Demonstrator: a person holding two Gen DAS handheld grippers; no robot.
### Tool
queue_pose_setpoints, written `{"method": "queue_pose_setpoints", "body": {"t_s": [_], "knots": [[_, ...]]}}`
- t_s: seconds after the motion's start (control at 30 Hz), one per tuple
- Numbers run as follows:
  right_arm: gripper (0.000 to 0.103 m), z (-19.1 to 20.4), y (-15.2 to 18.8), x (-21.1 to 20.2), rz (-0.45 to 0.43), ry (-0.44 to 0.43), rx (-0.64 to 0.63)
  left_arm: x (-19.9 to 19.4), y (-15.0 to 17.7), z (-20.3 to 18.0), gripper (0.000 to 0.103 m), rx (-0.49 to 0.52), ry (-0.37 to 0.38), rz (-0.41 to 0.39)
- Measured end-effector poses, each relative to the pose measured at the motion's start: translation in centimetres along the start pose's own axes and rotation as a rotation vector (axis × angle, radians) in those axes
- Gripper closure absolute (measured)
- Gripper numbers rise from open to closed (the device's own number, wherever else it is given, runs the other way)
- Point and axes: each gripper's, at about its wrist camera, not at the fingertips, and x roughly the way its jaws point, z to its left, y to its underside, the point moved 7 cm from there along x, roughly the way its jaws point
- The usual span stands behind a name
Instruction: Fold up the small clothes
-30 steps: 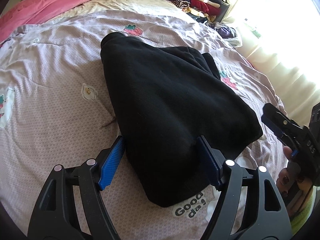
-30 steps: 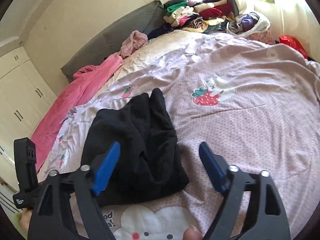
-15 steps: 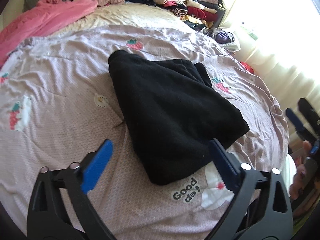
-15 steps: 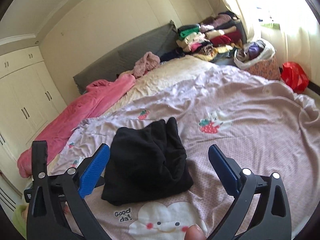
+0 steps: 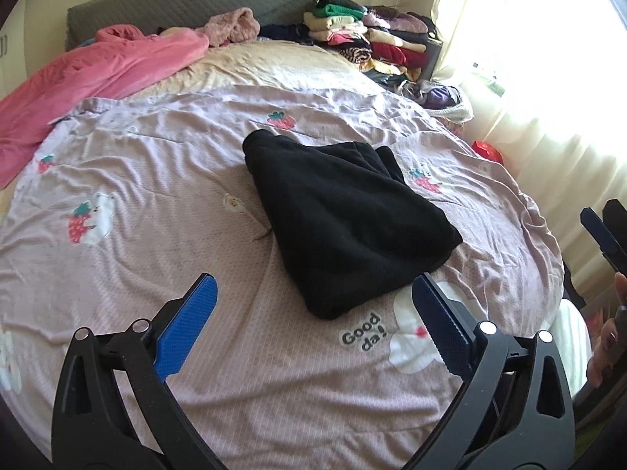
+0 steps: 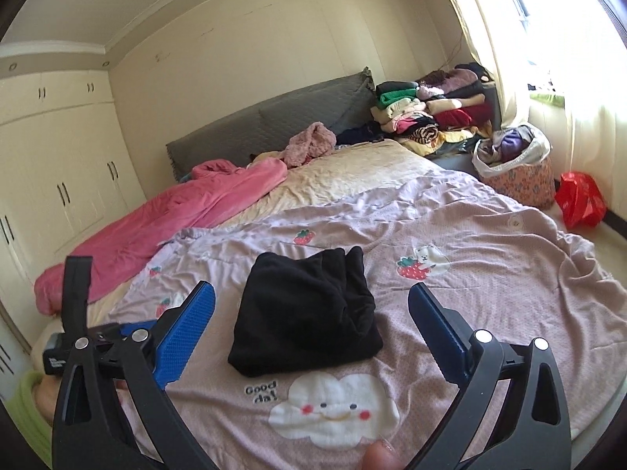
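Both tongs, left and right, wide, empty; black garment folded mid-frame on bed. Retreat clear without snagging it.

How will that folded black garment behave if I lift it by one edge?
The black garment looks like soft, thick fleece, so it would probably sag and unfold. Its layers lie loose at the far end, so likely slipping apart. It seems light; pushed, it may drag on the wrinkled bedspread.

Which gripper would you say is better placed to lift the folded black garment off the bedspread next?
Probably the left gripper. It is open, with the black garment's near corner between its fingers in its view. The right gripper, equally open, frames it too, so the margin is small.
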Motion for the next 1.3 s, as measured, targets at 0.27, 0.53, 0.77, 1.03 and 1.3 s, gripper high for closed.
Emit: {"method": "queue_pose_setpoints", "body": {"t_s": [0.27,0.53,0.77,1.03,1.3], "knots": [[0.005,1.1,3.7,-0.9,0.072,0.047,-0.065,-2.0,3.1,0.2,0.01,0.026,-0.029,-0.02],[0.005,1.4,9.4,0.0,0.209,0.094,-0.092,-2.6,6.1,1.2,0.01,0.009,-0.053,0.001],[0.005,1.7,10.4,-0.3,0.228,0.102,-0.099,-3.4,7.9,1.4,0.01,-0.01,-0.059,0.009],[0.005,2.1,10.4,-0.6,0.225,0.098,-0.108,-3.7,8.3,1.2,0.01,-0.012,-0.061,0.008],[0.005,1.9,10.2,-0.9,0.226,0.104,-0.102,-3.9,8.2,1.5,0.01,-0.018,-0.081,0.007]]}}
